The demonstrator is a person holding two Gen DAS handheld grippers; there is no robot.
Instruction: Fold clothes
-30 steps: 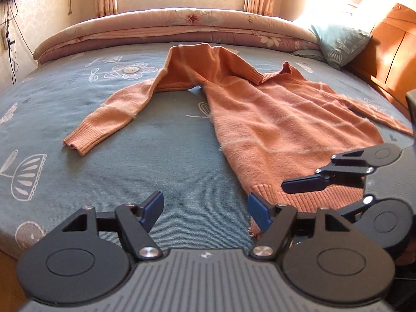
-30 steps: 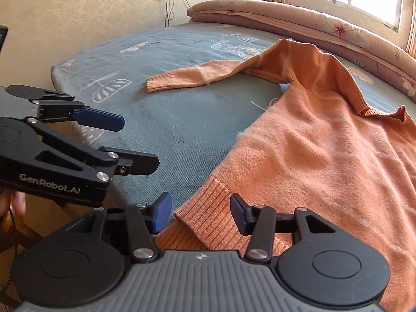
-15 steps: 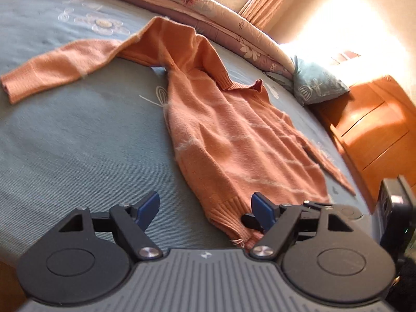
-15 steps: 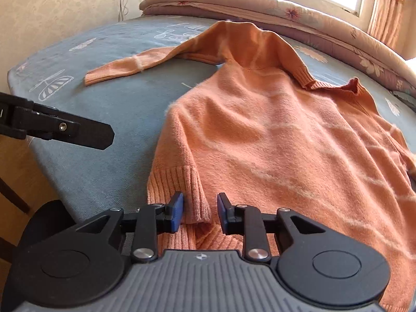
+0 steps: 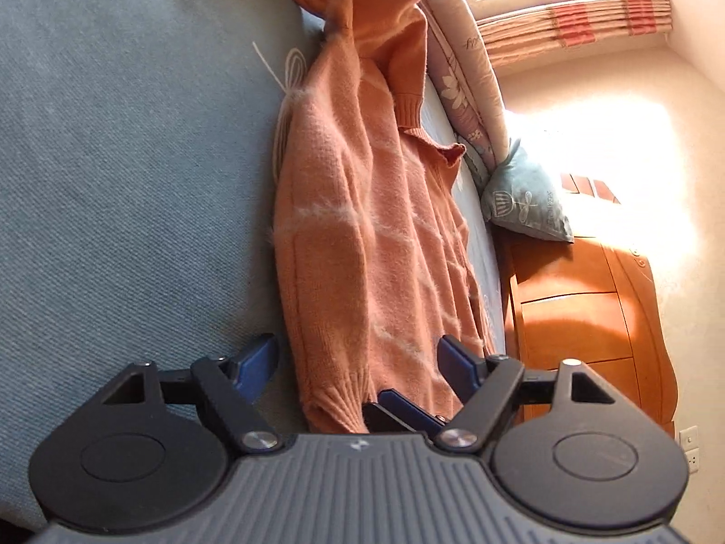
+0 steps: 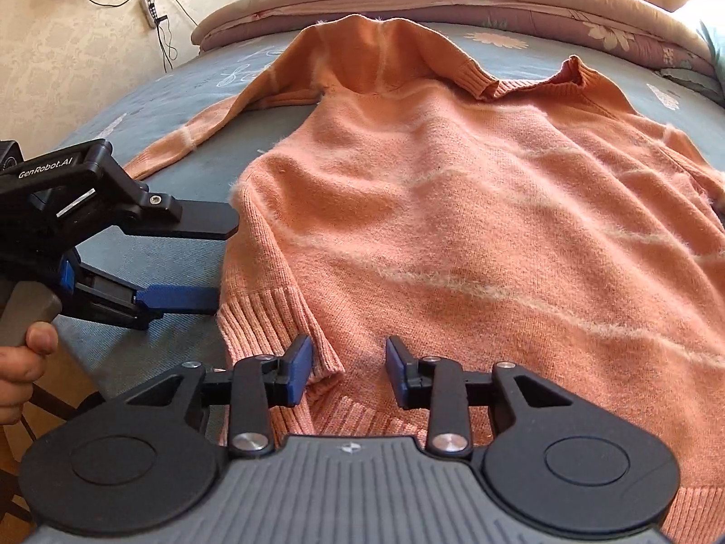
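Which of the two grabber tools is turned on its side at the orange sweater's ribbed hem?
The left gripper, at the orange knitted sweater's hem corner, one finger above the other. The right gripper lies level, fingers side by side over the hem.

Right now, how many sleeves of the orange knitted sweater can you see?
2. The orange knitted sweater has one sleeve stretched out left on the bed; the other lies at right, mostly out of frame.

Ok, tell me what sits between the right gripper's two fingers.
In the right wrist view, the right gripper straddles a raised fold of the orange sweater at its ribbed hem; the jaws stand apart, not yet pinching.
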